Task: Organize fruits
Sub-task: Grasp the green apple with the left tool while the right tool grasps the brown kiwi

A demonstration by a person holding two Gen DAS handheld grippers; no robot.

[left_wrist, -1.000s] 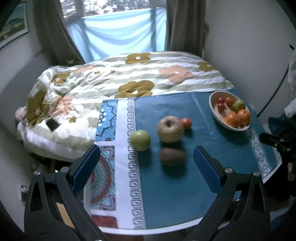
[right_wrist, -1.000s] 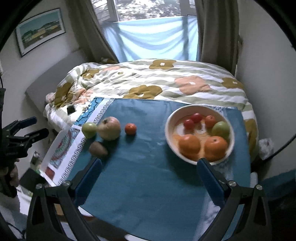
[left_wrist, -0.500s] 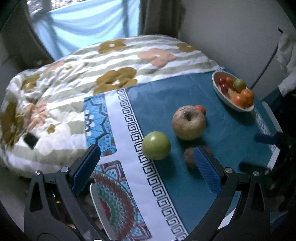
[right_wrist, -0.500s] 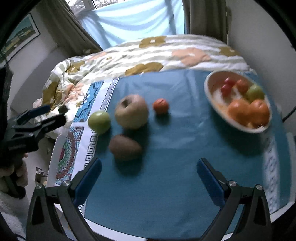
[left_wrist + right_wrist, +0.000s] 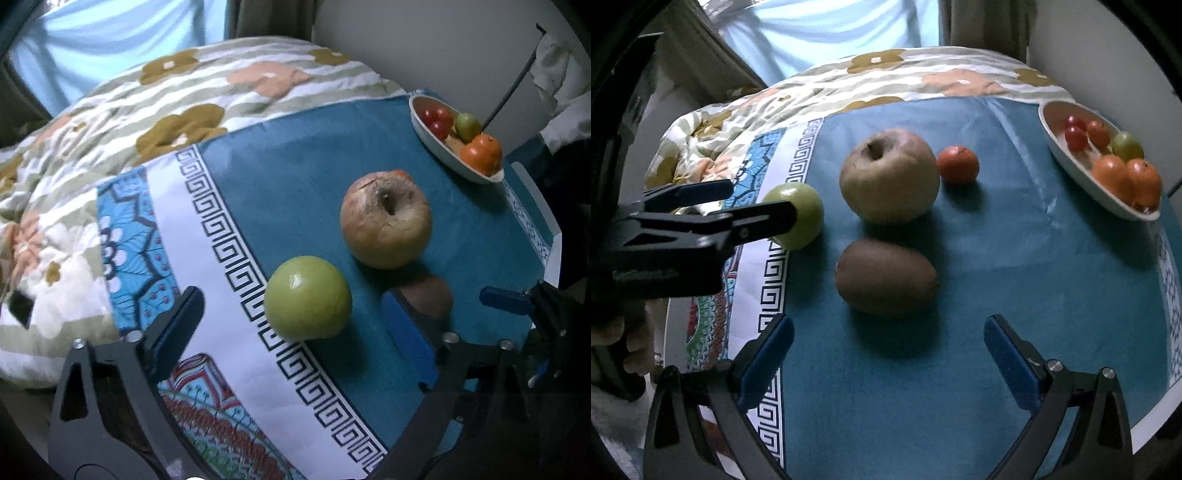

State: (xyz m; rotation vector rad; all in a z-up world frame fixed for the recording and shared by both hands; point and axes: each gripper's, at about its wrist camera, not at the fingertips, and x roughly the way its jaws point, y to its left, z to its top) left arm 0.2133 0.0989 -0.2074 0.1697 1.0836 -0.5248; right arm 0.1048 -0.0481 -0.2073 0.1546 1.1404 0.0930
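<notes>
Legible text: none that I can read. Raised lettering on the side of my left gripper [image 5: 701,218], seen from my right wrist: too blurred to make out. Fruit and cloth: unlabelled.

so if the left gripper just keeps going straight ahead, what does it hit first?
Probably the green apple: it sits between the open fingers of the left gripper, just ahead. The bigger apple lies beyond. Depth is uncertain.

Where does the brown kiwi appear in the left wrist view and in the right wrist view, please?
Left wrist: the kiwi sits lower right, partly hidden behind a blue finger.
Right wrist: the kiwi lies fully visible at centre.
Shared landmark: the large apple just beyond it.
</notes>
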